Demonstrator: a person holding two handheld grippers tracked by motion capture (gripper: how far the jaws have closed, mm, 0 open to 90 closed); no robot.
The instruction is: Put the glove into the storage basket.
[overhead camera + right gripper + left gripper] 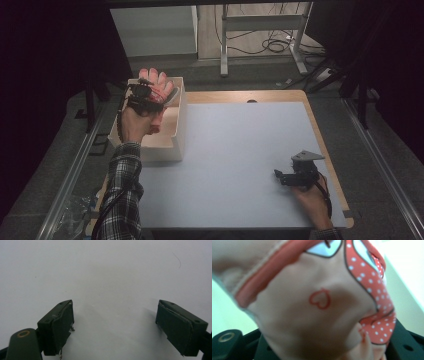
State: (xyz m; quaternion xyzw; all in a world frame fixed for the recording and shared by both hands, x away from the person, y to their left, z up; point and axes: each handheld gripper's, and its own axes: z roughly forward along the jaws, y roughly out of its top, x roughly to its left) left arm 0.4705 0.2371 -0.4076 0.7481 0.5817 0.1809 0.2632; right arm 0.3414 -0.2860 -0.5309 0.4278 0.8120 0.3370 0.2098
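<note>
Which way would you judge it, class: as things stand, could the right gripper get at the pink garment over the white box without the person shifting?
Probably not. The right gripper rests open at the near right of the table, while the pink garment hangs in the left gripper over the white box at the far left, with bare tabletop between.

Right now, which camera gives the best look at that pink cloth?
The left gripper view: the cloth is close, showing its heart print and dotted trim. The high view shows it small over the box.
</note>
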